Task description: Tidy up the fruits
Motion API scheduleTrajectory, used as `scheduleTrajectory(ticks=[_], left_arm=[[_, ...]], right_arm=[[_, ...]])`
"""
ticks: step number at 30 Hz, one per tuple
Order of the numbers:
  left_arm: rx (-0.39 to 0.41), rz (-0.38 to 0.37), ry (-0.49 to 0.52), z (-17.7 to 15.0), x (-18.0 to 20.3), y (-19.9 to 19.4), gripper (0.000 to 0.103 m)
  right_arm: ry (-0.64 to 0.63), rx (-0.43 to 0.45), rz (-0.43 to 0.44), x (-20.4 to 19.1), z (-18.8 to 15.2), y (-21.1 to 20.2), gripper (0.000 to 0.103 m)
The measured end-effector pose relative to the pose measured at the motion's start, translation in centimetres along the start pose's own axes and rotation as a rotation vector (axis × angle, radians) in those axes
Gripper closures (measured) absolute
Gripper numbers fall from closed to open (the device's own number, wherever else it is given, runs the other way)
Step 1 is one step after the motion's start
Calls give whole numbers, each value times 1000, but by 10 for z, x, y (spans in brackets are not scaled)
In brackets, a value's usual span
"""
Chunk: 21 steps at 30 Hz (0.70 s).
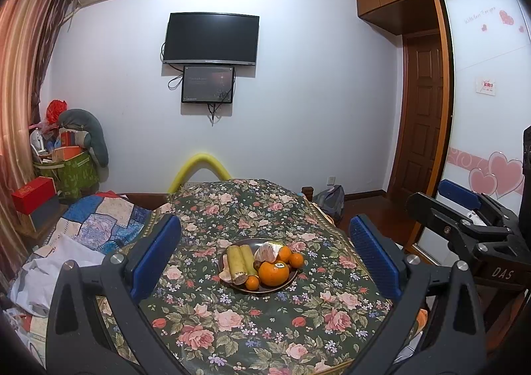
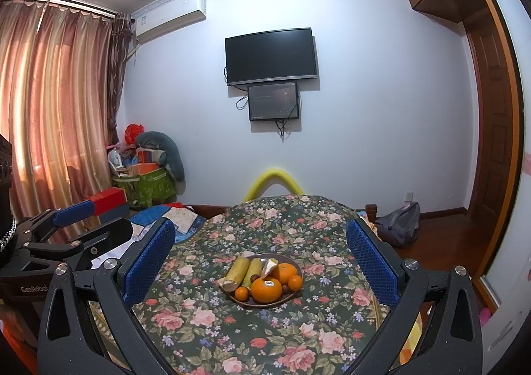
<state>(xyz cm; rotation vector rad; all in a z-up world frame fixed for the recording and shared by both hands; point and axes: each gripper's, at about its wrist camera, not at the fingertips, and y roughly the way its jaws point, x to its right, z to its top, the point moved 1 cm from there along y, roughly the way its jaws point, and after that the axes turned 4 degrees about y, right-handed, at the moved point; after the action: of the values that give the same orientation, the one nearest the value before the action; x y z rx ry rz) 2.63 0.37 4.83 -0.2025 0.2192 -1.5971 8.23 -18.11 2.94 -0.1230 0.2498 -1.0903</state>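
I am holding both grippers above the near edge of the table (image 1: 265, 325), each one spread wide and carrying nothing: the left gripper (image 1: 264, 262) and the right gripper (image 2: 260, 270) are both framing the plate (image 1: 292, 278) between their blue pads (image 1: 156, 255), well short of it. In the left view the right gripper is also showing at the side, jaws apart.

The fruit is all sitting heaped on that dark plate in the middle of the floral cloth. I am looking at one big orange (image 1: 273, 273) with a sticker at the front, a few small oranges (image 1: 252, 282) tucked round it, two cane pieces (image 1: 236, 262) lying side by side, and a peeled pomelo (image 1: 267, 252) behind them.

I am judging the big orange as firm, fairly heavy and round, so I would be closing across its widest part, from above, with the pads square to it or it may squirt out. The small oranges look light and likely to roll. The cane pieces seem stiff and hard; I would be taking one across the middle of its length. The peeled pomelo looks soft and easily torn, so only a gentle squeeze low on its sides. The pieces are touching one another, so lifting one may be shifting its neighbours.
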Motion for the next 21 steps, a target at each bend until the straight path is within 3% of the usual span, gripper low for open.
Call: scheduleTrajectory(ticks=[21], left_arm=[[-12,-33,8,-2,4,3,0]], right_arm=[[10,0,-11,5,-1,0,0]])
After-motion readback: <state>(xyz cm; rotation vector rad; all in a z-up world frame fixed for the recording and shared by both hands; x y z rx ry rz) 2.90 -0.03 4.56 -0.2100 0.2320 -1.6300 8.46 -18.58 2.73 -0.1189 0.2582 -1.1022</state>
